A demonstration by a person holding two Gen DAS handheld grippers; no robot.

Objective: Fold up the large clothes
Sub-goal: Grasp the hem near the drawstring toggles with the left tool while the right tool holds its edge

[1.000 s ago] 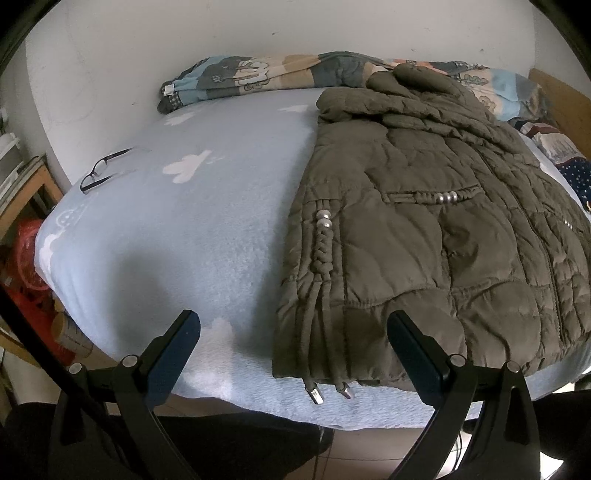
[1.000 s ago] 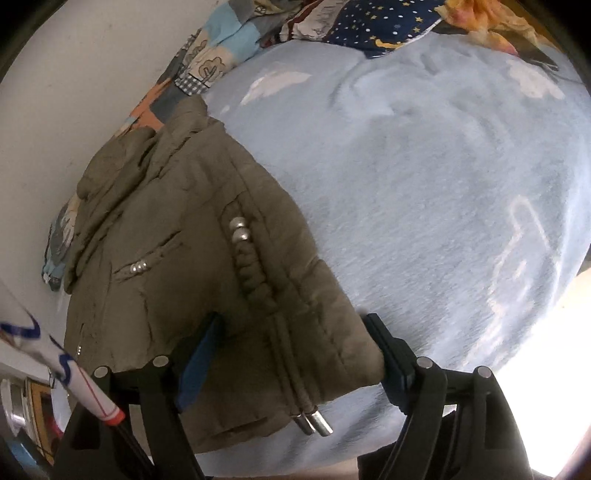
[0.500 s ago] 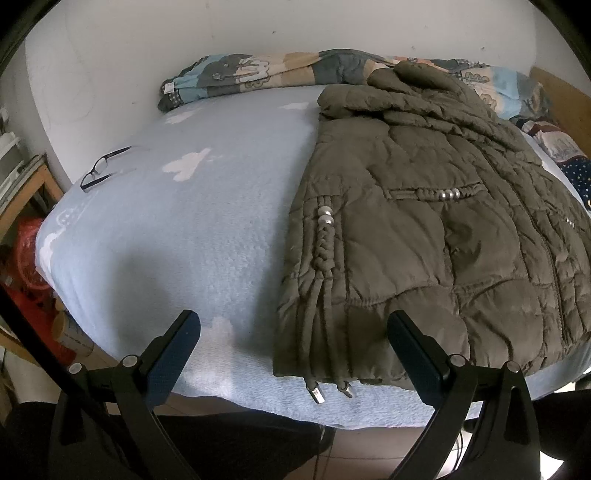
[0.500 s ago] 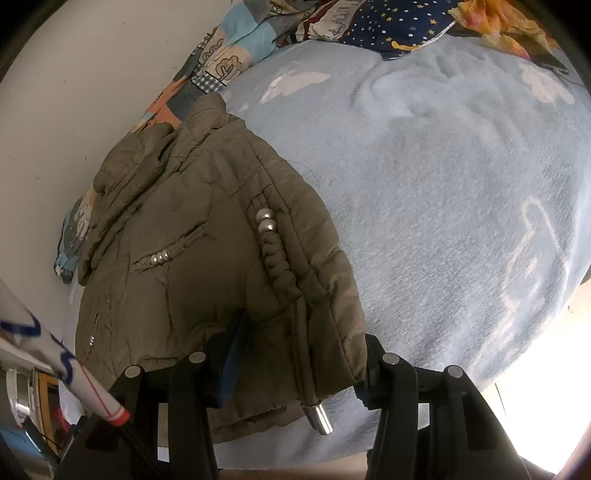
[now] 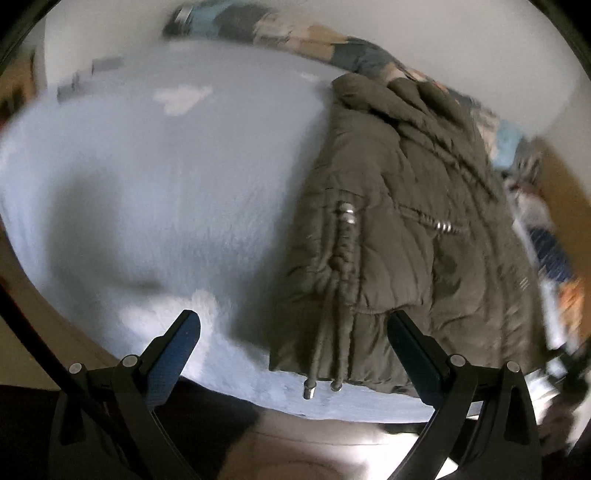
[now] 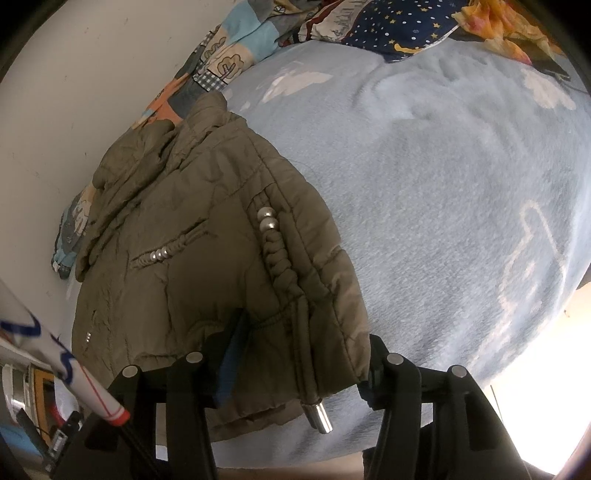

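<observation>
Olive jacket (image 6: 207,266): lies narrowed lengthwise at bed (image 6: 443,221) near edge; hem pinched by right gripper (image 6: 299,358); left gripper (image 5: 291,332) spread, empty; crosswise fold apparently outstanding.

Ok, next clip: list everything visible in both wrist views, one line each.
puffer jacket: one, olive, lying on the bed, hem toward the cameras
drawcord ends: two, silver metal, hanging at the hem
fleece blanket: one, light blue with white clouds, covering the bed
patchwork quilt: one, multicolour, bunched along the wall
starry cloth: one, navy, far end of bed
left hand-held gripper: black, blue pads, open, just short of the hem
right hand-held gripper: black, closing around the jacket's hem corner
</observation>
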